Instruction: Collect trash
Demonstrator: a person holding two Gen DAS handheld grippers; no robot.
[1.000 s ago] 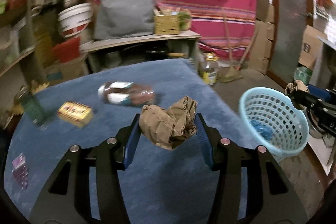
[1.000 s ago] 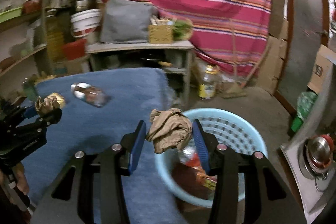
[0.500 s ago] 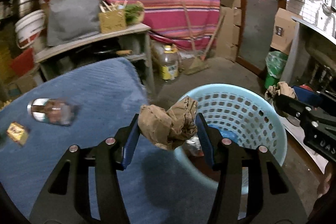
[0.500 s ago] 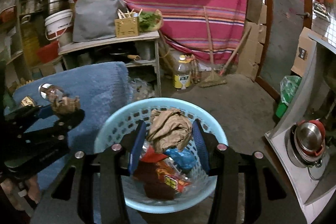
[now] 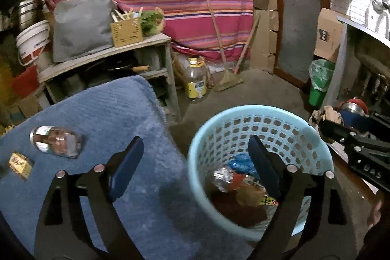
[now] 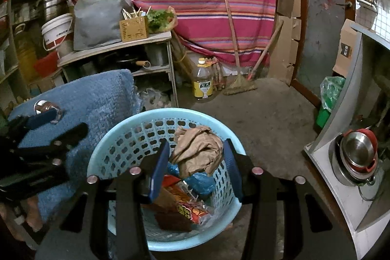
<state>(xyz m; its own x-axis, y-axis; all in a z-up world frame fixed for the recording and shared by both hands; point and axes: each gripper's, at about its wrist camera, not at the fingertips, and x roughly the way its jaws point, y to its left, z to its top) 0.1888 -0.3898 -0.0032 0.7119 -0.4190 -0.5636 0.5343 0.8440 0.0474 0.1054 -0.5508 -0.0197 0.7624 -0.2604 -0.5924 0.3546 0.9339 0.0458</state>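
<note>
Drop-off step. Left gripper (image 5: 195, 157) hangs wide apart and empty, straddling the near-left rim of the light-blue laundry-style basket (image 5: 246, 111); nothing sits between its blue pads. Right gripper (image 6: 196, 162) clamps a crumpled brown paper wad (image 6: 197, 152), held above the basket's opening, over wrappers and a blue bag already inside.

Next move, as I judge it: right tongs spread and let the wad fall. It looks centred enough over the opening, slightly toward the far rim, so little repositioning is needed. Then both go to the blue towel-covered table (image 5: 102, 113) for the remaining trash: a clear jar-like bottle (image 5: 57, 141) and a small yellow packet (image 5: 20, 163).

Orientation: the wad is a lump, no clear long axis; it bulges a bit upward and toward the far left from the pads, a loose flap hanging below. The bottle lies on its side, long axis roughly left-right across the table in the left wrist view, metal cap end pointing left. The packet lies flat, angled diagonally, just left of the bottle.
</note>
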